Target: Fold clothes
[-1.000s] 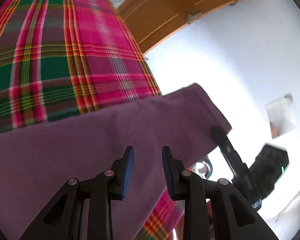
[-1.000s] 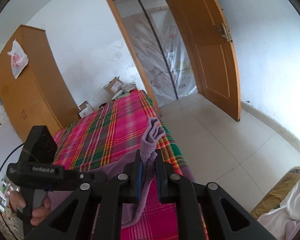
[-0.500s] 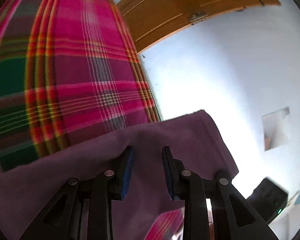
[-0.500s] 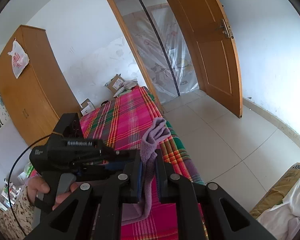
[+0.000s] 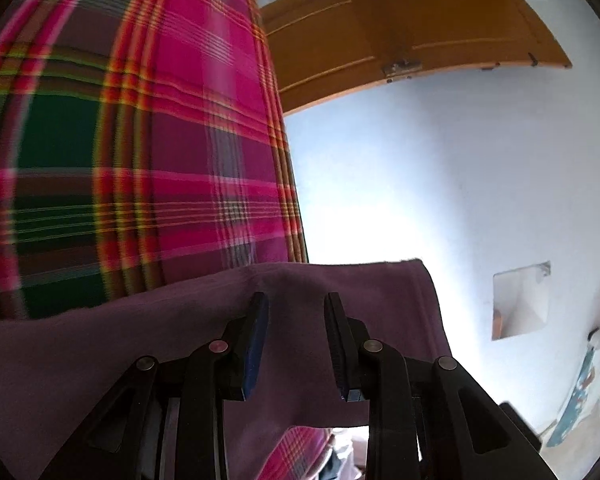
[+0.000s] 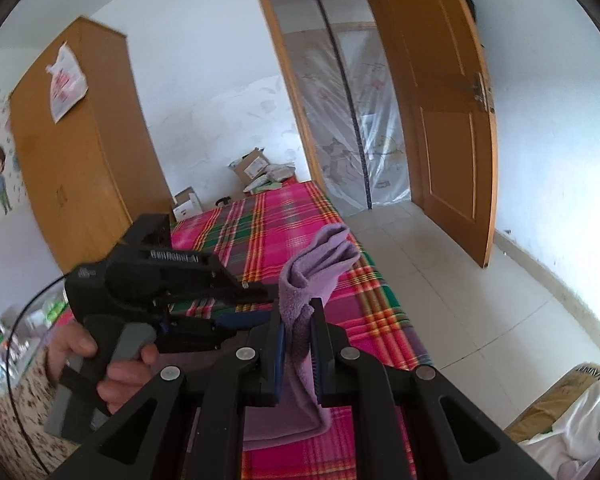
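right tongs (image 6: 296,344) pinch purple cloth (image 6: 320,264) – left tongs (image 5: 294,344) (seemingly) parted.

Garment (image 6: 316,268) over bed (image 6: 260,232); wardrobe (image 6: 80,152) left, door (image 6: 440,120) right behind.

Right tool (image 6: 298,344) pinches purple cloth (image 6: 320,260) above plaid bed (image 6: 268,240).

Black claw (image 6: 296,344) — blue pads, floral sleeve (image 6: 8,420).
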Motion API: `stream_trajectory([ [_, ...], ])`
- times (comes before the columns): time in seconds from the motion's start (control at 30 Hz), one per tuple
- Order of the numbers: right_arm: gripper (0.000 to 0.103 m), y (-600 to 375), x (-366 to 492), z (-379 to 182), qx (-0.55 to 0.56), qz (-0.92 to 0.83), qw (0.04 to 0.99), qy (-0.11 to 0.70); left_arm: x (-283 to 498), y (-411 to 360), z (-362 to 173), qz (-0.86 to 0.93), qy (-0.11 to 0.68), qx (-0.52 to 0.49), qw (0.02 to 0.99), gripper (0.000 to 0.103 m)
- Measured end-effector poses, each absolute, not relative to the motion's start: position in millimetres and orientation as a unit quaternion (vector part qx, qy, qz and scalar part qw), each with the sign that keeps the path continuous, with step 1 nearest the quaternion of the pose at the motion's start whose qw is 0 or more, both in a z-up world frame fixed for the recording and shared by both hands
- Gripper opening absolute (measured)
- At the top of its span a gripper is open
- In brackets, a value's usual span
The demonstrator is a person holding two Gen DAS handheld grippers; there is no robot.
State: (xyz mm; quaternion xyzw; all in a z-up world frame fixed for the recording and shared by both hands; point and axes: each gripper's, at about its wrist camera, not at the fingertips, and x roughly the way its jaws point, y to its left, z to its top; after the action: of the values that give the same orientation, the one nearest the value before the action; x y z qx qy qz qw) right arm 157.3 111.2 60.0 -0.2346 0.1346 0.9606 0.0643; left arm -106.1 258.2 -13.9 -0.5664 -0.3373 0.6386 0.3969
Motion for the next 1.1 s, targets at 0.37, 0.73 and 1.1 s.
stream_trajectory([
  [0.37, 0.011, 47, 134, 52, -0.252, 0.966, 0.042, 0.037, -82, 211, 22, 0.643, -0.361, -0.523, 0.427, 0.051],
  [0.73, 0.011, 10, 114, 34, -0.276, 0.961, 0.022, -0.009, -64, 181, 35, 0.659, -0.33, -0.518, 0.435, 0.053],
  [1.1, 0.011, -16, 115, 28, -0.272, 0.962, 0.004, -0.023, -66, 157, 16, 0.669, -0.298, -0.555, 0.394, 0.052],
])
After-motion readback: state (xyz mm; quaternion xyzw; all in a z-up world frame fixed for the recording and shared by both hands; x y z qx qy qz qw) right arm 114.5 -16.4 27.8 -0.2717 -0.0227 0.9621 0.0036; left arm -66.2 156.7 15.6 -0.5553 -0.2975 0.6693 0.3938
